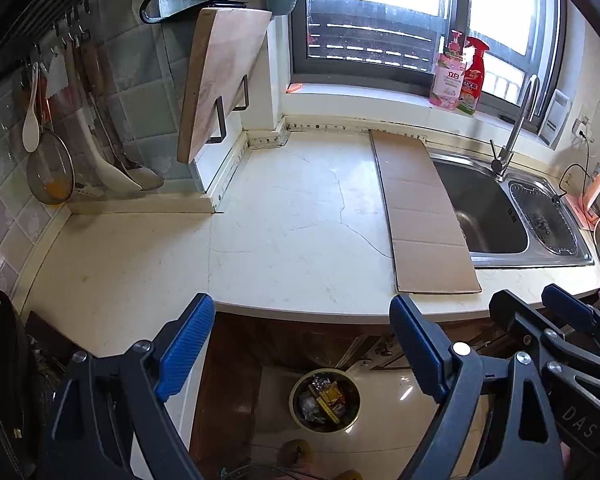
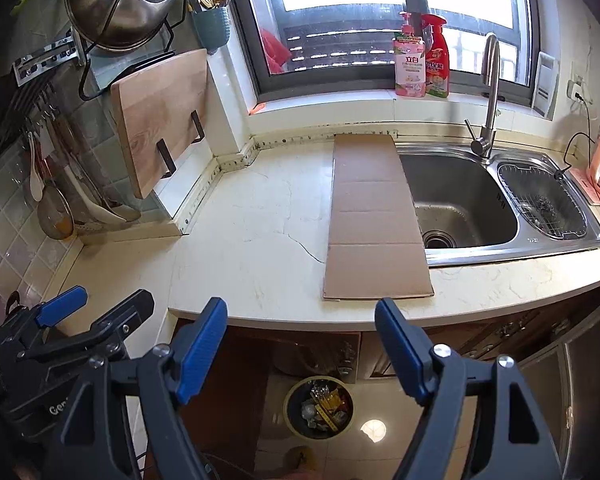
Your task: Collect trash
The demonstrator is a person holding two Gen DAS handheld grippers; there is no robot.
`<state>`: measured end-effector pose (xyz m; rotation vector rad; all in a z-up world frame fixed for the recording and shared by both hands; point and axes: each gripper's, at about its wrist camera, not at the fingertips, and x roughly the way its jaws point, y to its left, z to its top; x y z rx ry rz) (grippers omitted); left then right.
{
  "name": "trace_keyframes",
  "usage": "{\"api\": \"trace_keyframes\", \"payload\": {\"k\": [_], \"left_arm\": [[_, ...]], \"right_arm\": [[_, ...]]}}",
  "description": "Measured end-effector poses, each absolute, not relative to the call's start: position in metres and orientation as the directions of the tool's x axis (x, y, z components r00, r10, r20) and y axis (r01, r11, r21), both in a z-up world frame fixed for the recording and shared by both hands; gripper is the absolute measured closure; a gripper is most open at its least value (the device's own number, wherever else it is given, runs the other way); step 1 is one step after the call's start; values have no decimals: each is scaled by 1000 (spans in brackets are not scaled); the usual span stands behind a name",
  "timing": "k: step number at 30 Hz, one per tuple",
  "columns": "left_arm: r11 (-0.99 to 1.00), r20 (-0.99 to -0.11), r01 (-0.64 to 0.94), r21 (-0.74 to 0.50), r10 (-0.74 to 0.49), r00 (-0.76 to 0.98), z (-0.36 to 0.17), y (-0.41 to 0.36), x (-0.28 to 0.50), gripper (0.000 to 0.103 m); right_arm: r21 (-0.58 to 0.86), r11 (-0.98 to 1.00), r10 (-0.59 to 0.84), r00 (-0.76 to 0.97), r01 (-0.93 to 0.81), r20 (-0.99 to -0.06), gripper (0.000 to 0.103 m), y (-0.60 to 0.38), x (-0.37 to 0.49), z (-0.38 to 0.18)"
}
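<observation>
Left hand-held gripper (image 1: 302,342): blue-padded jaws spread wide with nothing between them, held out past the front edge of the counter (image 1: 280,220).
Right hand-held gripper (image 2: 300,344): likewise wide apart and empty, just beside the left one, above the floor.
Trash bin (image 2: 319,407): round, on the tiled floor below the counter's edge, in front of the dark wood cabinets; wrappers and crumpled bits lie inside, some yellow and silver.
Cardboard strip (image 2: 376,216): flat on the counter, running from the back wall to near the front edge, its right side overlapping the rim of the sink (image 2: 460,200).
Sink: steel, two basins, a wire basket in the smaller right one, tap behind.
Windowsill: a pink bottle (image 2: 410,60) and a red spray bottle (image 2: 437,56) side by side.
Left wall: a wooden cutting board (image 2: 160,120) in a bracket, ladles and a strainer hanging beside it.
</observation>
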<state>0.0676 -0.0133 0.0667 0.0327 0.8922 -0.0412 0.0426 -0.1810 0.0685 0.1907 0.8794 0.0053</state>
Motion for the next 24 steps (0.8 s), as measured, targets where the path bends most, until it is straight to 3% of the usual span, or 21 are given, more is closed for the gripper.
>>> {"api": "trace_keyframes", "payload": {"k": [24], "left_arm": [[998, -773, 64, 20, -26, 634, 69, -12, 66, 15]], "right_arm": [[157, 984, 63, 653, 86, -754, 26, -183, 36, 73]]}}
